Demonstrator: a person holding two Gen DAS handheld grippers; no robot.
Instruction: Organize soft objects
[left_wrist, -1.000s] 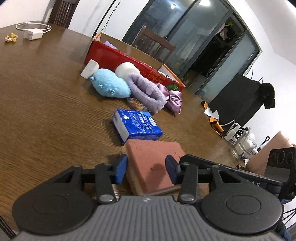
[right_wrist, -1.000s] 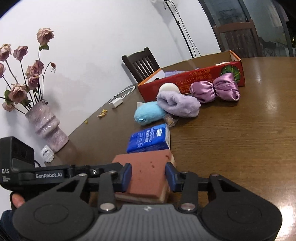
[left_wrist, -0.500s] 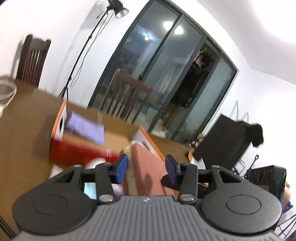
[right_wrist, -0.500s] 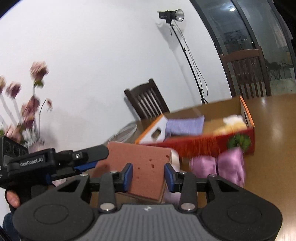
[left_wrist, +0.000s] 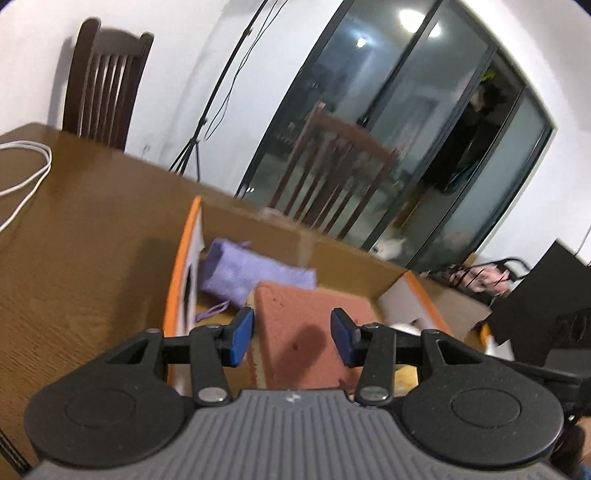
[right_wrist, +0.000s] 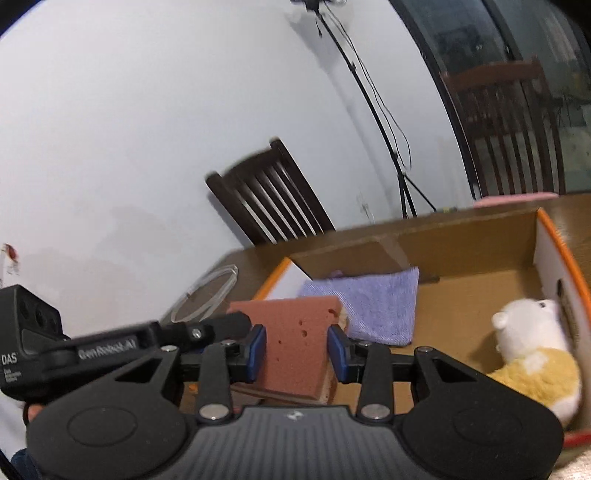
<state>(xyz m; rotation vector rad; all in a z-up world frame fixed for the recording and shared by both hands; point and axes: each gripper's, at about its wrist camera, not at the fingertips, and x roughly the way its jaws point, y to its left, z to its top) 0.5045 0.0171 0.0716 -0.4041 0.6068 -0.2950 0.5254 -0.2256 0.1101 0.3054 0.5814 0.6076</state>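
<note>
Both grippers hold one pink sponge with a tan underside (left_wrist: 306, 332) (right_wrist: 295, 343) over the open cardboard box (left_wrist: 184, 258) (right_wrist: 554, 251). My left gripper (left_wrist: 291, 338) is shut on one end of it. My right gripper (right_wrist: 295, 349) is shut on the other end; the left gripper's finger (right_wrist: 207, 332) shows beside it. Inside the box lie a folded purple cloth (left_wrist: 251, 273) (right_wrist: 373, 302) and a white and yellow plush toy (right_wrist: 532, 347).
The box stands on a brown wooden table (left_wrist: 92, 229). A white cable (left_wrist: 26, 170) lies at the left. Dark wooden chairs (left_wrist: 103, 81) (right_wrist: 269, 199) stand behind the table. A light stand (right_wrist: 373, 107) and glass doors (left_wrist: 406, 129) are beyond.
Both grippers lifted the sponge off the table and carried it forward over the open box. The tissue pack and plush items on the table have dropped out of view.
</note>
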